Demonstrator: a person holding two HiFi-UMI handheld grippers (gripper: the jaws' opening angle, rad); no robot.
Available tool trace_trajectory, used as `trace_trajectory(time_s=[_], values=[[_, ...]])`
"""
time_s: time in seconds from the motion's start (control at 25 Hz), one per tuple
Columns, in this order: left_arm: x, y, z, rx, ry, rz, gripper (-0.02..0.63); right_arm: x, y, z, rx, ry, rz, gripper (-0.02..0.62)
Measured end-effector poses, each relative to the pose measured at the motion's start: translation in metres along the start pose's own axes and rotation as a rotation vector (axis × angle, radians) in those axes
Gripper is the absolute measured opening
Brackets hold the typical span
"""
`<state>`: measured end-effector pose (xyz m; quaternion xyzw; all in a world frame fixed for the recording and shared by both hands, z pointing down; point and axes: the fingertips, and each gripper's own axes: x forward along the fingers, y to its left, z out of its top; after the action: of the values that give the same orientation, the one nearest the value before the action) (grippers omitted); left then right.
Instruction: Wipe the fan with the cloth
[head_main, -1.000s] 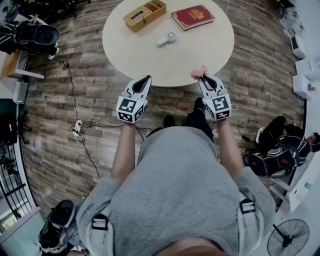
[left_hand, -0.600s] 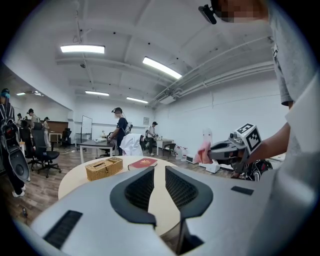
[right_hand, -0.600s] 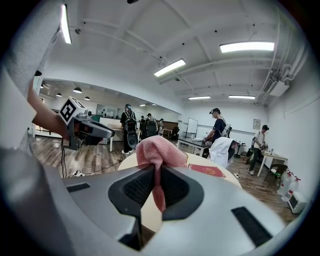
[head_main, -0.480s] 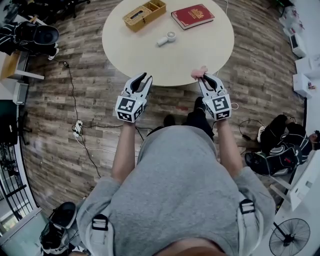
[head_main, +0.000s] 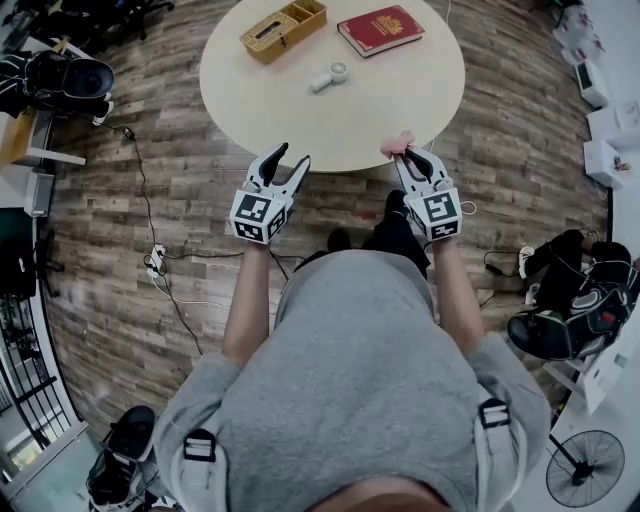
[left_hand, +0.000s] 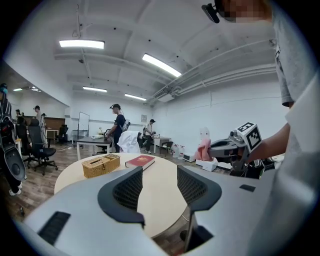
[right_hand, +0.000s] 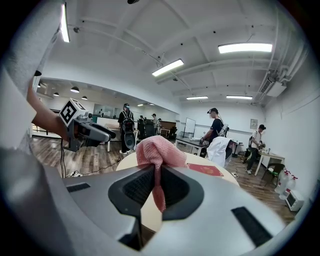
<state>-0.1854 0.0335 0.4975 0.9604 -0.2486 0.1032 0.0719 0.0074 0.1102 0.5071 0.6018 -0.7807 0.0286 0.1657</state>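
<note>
Our left gripper (head_main: 288, 158) hovers at the near edge of the round table (head_main: 240, 110), its jaws opening with nothing between them. The fan (head_main: 330, 77) lies flat well ahead on the table's far half, between our two grippers and slightly nearer the left. Its long axis slants, and the handle end points back toward that gripper. Our right gripper (head_main: 405, 155) pinches the pink cloth (head_main: 398, 143) at the table's edge.

We see a nubbly knitted cloth (right_hand: 159, 150), a smooth matt bench (head_main: 340, 120), a woven wicker basket (head_main: 283, 28), a smooth plastic fan (head_main: 328, 77) and a grained wood-plank floor (head_main: 100, 200).
</note>
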Motion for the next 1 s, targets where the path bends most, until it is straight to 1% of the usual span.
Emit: trace_trajectory(time_s=[0.24, 0.52, 0.68, 1.0], values=[[0.010, 0.002, -0.005, 0.003, 0.019, 0.004, 0.261, 0.000, -0.009, -0.007, 0.008, 0.008, -0.007, 0.038], [0.025, 0.006, -0.001, 0.008, 0.025, 0.015, 0.264, 0.014, -0.023, -0.005, 0.011, -0.003, 0.010, 0.038], [0.033, 0.012, -0.001, 0.006, 0.038, 0.033, 0.264, 0.027, -0.031, -0.006, 0.014, -0.006, 0.035, 0.038], [0.067, 0.033, 0.000, -0.002, 0.074, 0.069, 0.267, 0.063, -0.064, -0.011, 0.033, -0.004, 0.075, 0.038]])
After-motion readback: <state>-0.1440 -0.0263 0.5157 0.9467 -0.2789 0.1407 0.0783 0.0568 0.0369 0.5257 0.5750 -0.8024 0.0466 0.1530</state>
